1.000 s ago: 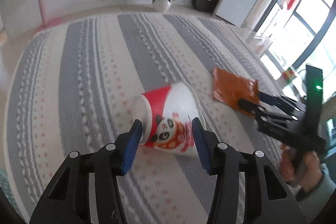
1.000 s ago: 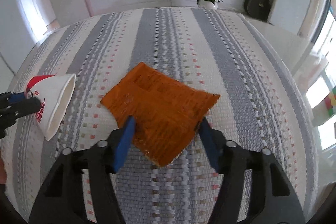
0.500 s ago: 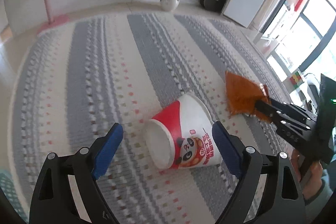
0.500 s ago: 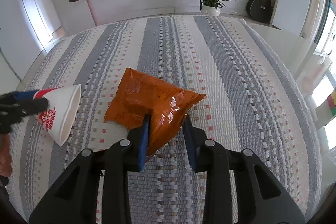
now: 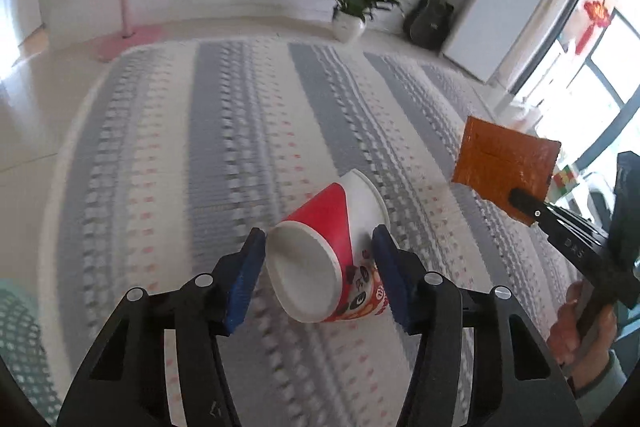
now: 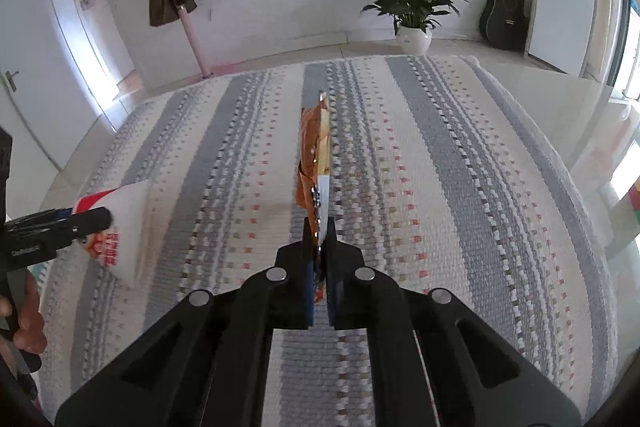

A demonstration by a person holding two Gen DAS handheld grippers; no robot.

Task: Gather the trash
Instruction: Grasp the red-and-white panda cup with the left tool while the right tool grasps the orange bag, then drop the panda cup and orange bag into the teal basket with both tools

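The left gripper [image 5: 320,267] has its jaws clamped on a paper cup [image 5: 328,259], which lies on its side, white base toward the camera, red wall and panda print visible; whether the cup rests on the striped rug [image 5: 224,155] or is lifted clear cannot be told. The right gripper [image 6: 319,227] has its jaws together, clamped on the lower edge of an orange snack wrapper [image 6: 314,147], which stands edge-on and points toward 12 o'clock above the rug. In the left wrist view the wrapper appears at 2 o'clock, clear of the rug. In the right wrist view the cup appears at 9 o'clock. A potted plant [image 6: 412,7] and a guitar [image 6: 504,11] stand at the far wall.
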